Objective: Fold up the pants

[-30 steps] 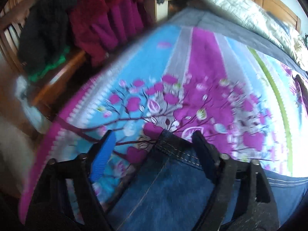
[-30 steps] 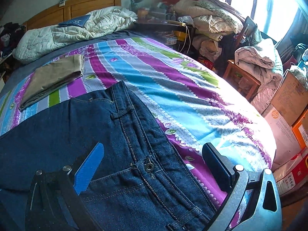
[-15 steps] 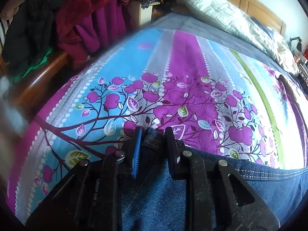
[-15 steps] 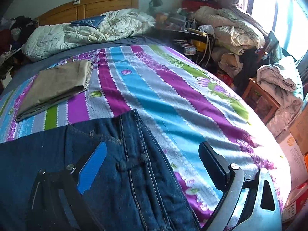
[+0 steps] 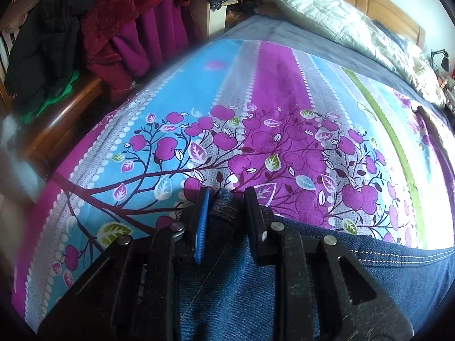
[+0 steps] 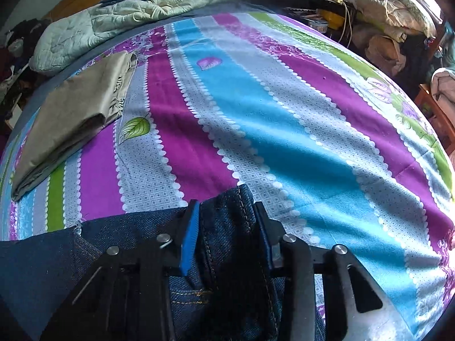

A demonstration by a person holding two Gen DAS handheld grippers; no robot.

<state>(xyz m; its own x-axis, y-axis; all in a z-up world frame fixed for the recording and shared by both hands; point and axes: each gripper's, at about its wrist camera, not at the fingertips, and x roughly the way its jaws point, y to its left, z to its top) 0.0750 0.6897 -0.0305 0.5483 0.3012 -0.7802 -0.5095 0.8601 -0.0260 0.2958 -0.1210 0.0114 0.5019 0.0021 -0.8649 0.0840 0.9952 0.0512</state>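
Jeans (image 5: 236, 284): dark blue denim, tan stitching
Bedsheet (image 6: 256, 99): purple, blue, grey, green stripes; purple tree print
Folded trousers (image 6: 74, 113): khaki

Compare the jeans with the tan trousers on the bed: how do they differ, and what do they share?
The jeans are dark blue denim; the tan trousers are plain khaki cloth. The jeans are clamped by the left gripper and right gripper; the tan trousers lie untouched, already folded flat. Both rest on the striped bedspread.
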